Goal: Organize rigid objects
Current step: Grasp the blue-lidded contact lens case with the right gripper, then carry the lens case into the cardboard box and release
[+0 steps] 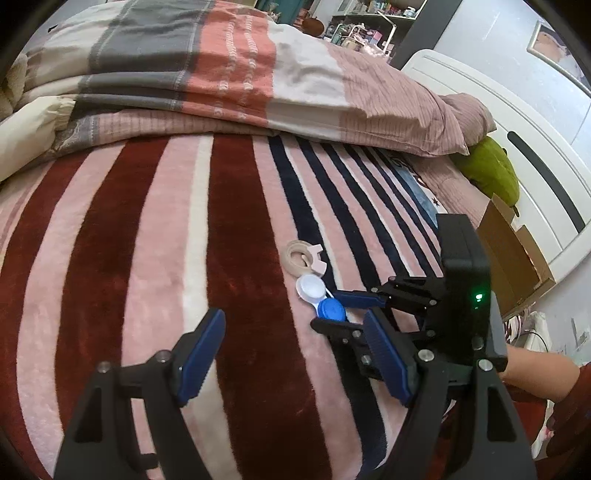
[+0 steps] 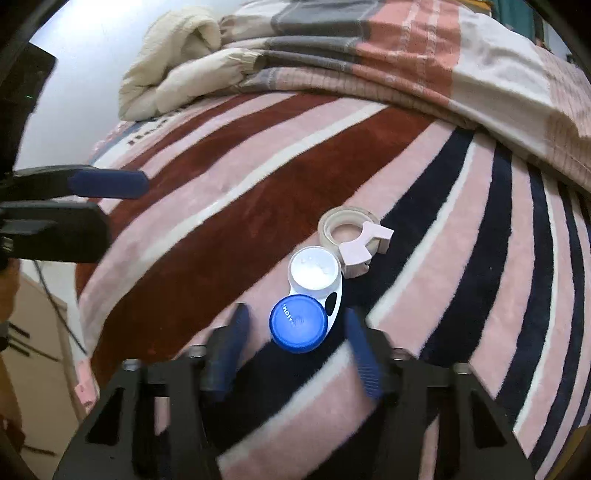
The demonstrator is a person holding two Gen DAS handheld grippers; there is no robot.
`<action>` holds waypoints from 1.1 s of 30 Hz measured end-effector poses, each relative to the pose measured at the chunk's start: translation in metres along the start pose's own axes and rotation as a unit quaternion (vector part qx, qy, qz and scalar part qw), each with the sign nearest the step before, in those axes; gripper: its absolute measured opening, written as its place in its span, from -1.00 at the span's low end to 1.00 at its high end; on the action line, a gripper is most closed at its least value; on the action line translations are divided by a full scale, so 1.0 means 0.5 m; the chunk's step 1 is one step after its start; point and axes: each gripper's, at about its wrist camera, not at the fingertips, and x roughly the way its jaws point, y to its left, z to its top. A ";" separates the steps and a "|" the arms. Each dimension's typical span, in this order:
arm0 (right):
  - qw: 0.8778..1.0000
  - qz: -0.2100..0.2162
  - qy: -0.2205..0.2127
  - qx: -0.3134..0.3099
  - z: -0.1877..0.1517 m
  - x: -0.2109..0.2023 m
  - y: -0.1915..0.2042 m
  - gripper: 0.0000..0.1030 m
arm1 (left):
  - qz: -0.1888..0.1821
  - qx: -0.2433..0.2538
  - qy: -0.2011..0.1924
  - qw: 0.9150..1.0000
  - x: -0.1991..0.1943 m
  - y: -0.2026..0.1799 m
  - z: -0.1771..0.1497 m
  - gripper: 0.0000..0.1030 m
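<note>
Home bedroom: bed covered by striped plush blanket, folded quilts piled at far side, white headboard right, cluttered shelves seen behind.

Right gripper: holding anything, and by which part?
Nothing held. The right gripper straddles the blue cap end of the lens case, but its fingers stand clear of it. The left gripper is open and empty.

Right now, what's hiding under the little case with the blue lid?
The lens case lies flat on the striped blanket, so only blanket shows around it. What is under it and inside it is hidden. The tape roll sits right behind it.
</note>
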 end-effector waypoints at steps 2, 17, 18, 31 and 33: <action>1.000 -0.012 0.001 0.008 -0.002 -0.001 0.000 -0.42 | -0.002 0.003 0.002 1.000 0.003 -0.004 0.002 0.45; 0.992 -0.035 -0.119 -0.016 -0.065 -0.369 -0.004 -0.45 | -0.205 0.128 -0.020 0.970 0.019 -0.305 0.114 -0.17; 0.991 -0.047 -0.127 -0.013 -0.070 -0.395 -0.014 -0.45 | -0.212 0.140 -0.019 0.967 0.021 -0.332 0.124 -0.33; 0.976 -0.145 -0.135 0.088 -0.152 -0.573 -0.208 -0.46 | -0.238 0.244 0.042 0.939 0.138 -0.637 0.207 -0.43; 0.975 -0.154 -0.118 0.107 -0.162 -0.578 -0.235 -0.46 | -0.231 0.254 0.069 0.937 0.171 -0.673 0.209 -0.43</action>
